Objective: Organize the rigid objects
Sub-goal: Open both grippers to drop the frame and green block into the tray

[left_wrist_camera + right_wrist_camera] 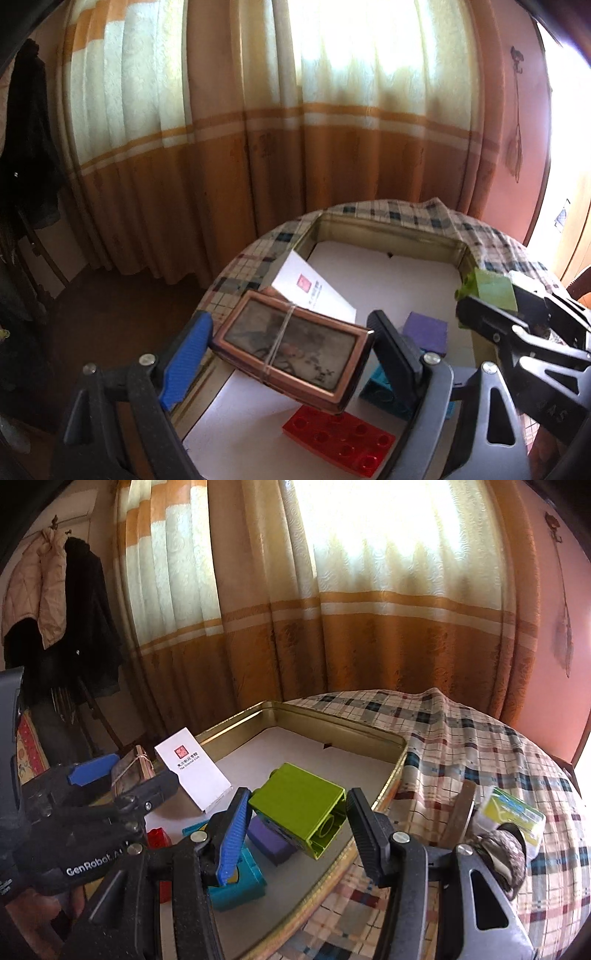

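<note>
In the left wrist view we lose most of the teal block [380, 384] behind the right-hand finger, and the copper-framed tin [291, 343] covers the white card's [314, 291] near corner. The red brick [340, 439] hides partly under that tin. In the right wrist view the small print on the card is too fine to read, and the dark rounded thing [502, 853] beside the yellow-green packet [513, 812] stays unidentifiable (blurred, half hidden).

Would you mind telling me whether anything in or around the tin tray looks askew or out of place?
The white card box stands out: it leans tilted over the tin tray's left rim instead of lying flat inside. The tablecloth is also rucked into a ridge behind the tray. The red brick lies flat on the tray floor.
</note>
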`<state>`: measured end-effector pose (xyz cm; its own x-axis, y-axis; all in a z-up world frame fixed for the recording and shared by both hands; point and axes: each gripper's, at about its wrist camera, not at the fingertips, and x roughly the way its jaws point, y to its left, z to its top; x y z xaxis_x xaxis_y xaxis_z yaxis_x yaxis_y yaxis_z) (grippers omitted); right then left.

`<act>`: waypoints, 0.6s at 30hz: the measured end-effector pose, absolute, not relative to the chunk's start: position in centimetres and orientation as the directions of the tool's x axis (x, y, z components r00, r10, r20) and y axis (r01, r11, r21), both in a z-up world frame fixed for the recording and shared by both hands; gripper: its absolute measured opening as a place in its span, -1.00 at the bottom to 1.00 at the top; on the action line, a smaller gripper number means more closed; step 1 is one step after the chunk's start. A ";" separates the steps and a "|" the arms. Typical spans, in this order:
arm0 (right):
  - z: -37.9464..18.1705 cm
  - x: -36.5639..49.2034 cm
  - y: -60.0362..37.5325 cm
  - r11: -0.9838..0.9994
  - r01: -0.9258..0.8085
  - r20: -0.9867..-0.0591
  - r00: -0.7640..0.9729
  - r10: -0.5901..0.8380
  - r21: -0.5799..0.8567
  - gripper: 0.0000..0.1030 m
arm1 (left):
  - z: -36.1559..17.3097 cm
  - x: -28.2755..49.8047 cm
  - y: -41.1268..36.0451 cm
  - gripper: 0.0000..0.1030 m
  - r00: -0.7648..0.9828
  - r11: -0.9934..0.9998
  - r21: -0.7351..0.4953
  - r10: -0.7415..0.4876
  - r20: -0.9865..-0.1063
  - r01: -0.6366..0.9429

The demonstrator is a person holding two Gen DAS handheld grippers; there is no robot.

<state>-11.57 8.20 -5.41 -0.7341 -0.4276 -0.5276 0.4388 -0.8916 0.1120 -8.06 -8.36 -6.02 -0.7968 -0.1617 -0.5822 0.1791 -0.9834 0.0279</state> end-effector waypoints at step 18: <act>-4.9 -11.0 10.1 -0.901 0.398 -0.536 -0.729 -0.426 0.176 0.57 | -5.6 -7.2 -9.2 0.99 -0.782 -0.970 -0.003 -0.194 -0.592 0.243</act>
<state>-11.03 10.09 -4.88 -0.7285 -0.4264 -0.5361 0.3976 -0.9005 0.1759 -7.23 -9.22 -5.57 -0.7819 -0.1943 -0.5924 0.2434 -0.9699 -0.0032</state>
